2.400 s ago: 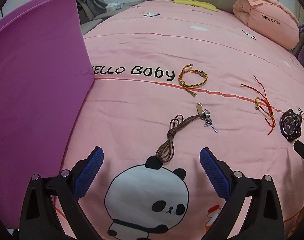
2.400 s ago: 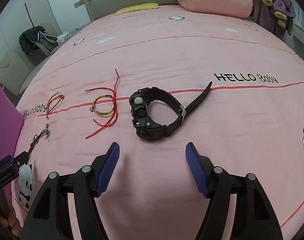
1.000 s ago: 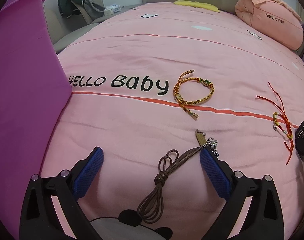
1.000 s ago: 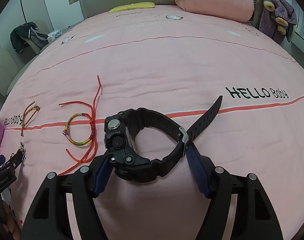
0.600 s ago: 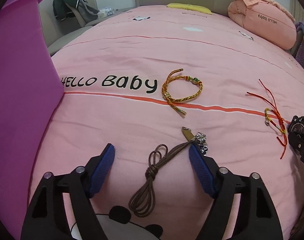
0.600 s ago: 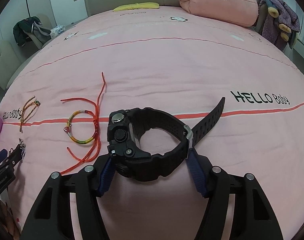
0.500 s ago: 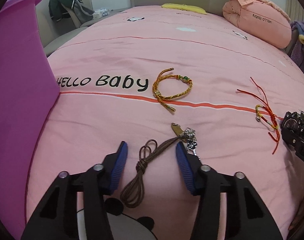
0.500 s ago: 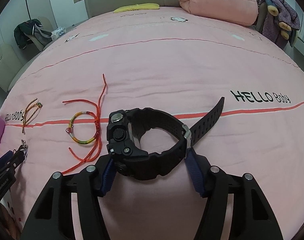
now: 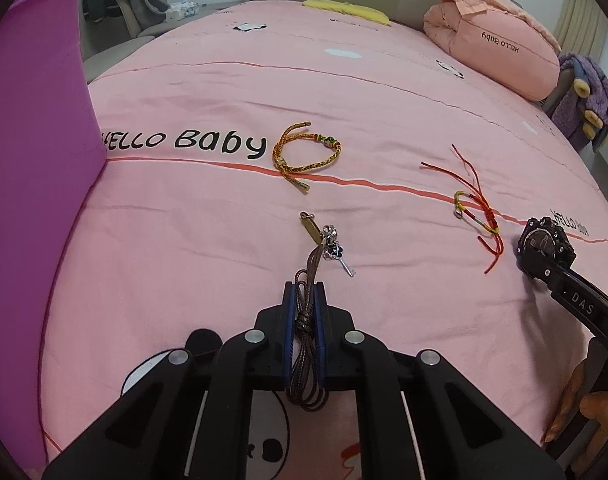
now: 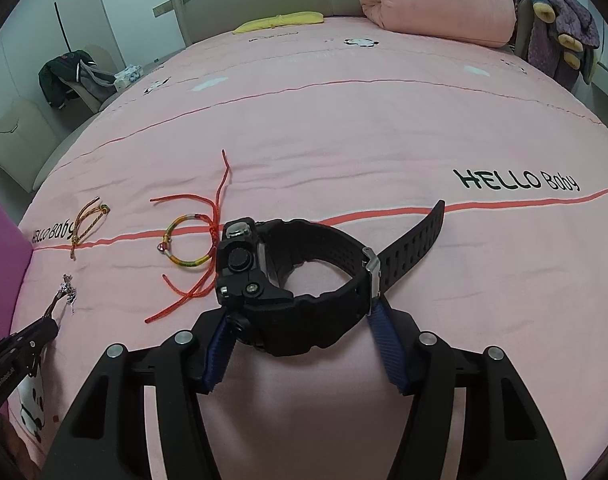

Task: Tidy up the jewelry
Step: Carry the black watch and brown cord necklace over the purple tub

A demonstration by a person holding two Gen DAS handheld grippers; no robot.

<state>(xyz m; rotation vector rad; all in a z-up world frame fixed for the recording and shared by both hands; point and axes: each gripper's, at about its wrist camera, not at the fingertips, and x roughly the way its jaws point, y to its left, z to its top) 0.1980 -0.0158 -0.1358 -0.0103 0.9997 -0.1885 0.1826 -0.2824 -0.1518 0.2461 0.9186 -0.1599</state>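
Left gripper (image 9: 304, 320) clamped tight on the brown cord necklace (image 9: 305, 344); cord bunched between the pads, charms (image 9: 332, 242) trailing just ahead on the pink bedspread (image 9: 184, 240). Right gripper (image 10: 304, 344) pads hug the black watch (image 10: 288, 280) on both sides; full clamp looks likely, hard to confirm. Lift both straight up so charms clear the fabric, then swing toward the purple bin (image 9: 32, 160), left of the left gripper. Two bracelets lie farther ahead.
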